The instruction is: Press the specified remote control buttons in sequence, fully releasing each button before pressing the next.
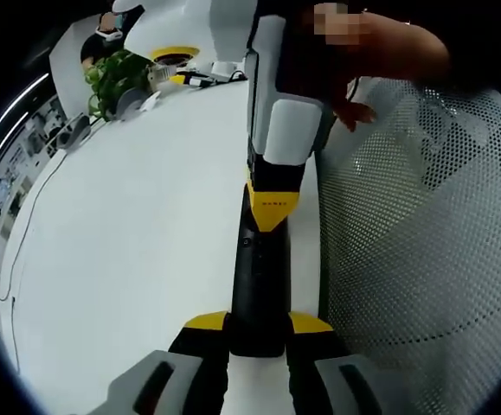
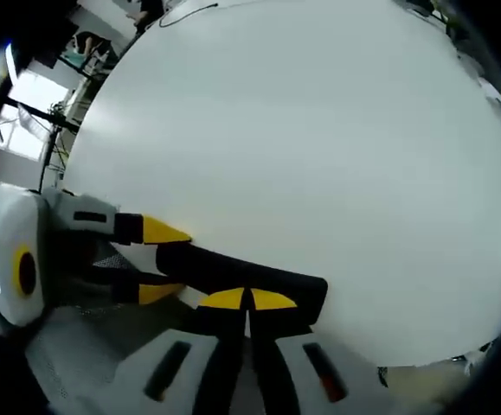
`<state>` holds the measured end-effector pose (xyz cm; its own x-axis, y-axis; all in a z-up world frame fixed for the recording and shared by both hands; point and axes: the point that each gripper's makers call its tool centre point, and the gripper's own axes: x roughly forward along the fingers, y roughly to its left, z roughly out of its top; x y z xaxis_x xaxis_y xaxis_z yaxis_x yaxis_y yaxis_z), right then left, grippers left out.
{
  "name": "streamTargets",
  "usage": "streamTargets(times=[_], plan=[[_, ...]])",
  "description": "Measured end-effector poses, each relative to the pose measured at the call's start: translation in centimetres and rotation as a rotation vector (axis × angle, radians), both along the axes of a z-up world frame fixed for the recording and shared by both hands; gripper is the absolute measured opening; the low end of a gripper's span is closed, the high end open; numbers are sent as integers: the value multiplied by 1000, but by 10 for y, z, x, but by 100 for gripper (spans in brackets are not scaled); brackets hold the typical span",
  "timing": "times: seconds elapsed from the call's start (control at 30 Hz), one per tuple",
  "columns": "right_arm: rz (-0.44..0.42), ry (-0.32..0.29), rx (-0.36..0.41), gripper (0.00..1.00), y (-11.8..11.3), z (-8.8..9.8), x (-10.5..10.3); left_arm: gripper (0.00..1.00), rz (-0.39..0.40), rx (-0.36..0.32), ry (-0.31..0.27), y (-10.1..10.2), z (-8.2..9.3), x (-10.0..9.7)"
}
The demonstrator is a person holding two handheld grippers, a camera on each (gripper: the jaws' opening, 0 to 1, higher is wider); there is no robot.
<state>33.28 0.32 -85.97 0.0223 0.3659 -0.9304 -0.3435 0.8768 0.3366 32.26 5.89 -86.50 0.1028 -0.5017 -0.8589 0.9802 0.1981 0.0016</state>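
Remote control, long, slim and black plastic (image 1: 257,277), lies along the edge of the round white table (image 1: 129,251), and you have its near end clamped between the yellow-tipped jaws of your left gripper (image 1: 259,333). In the left gripper view, your right gripper (image 1: 272,207) comes in from the far side with its yellow tips pinched together, resting on or just above the remote's top face; whether it is actually pressing a button you cannot tell from here. In the right gripper view, the same closed tips (image 2: 248,301) sit right at the remote (image 2: 241,278), with the left gripper (image 2: 150,259) holding the other end. A white perforated mesh surface (image 1: 423,242) lies beside the table edge, and a green leafy plant (image 1: 112,78) stands well apart at the far side. Expect the remote to be light, stiff and smooth-skinned, so it will likely slide or pivot under a push unless you keep that side grip firm at the end, away from the keys. Its buttons probably need only a short, straight press; lift your tips fully clear before the next one. Keep the grip off the button face so the keys stay visible.
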Motion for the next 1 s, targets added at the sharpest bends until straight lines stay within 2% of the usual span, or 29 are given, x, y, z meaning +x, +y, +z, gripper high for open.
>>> streamTargets(times=[0.1,0.5,0.83,1.0], plan=[[30,-8,-17,0,1,1,0,25,1,-1,-2,0,0,0],[-14,34,-13,0,-3,1,-1,25,10,-9,-1,0,0,0],[-72,98,-45,0,-14,1,-5,25,15,-16,0,0,0,0],[-96,136,-26,0,-14,1,-8,25,16,-17,0,-1,0,1]])
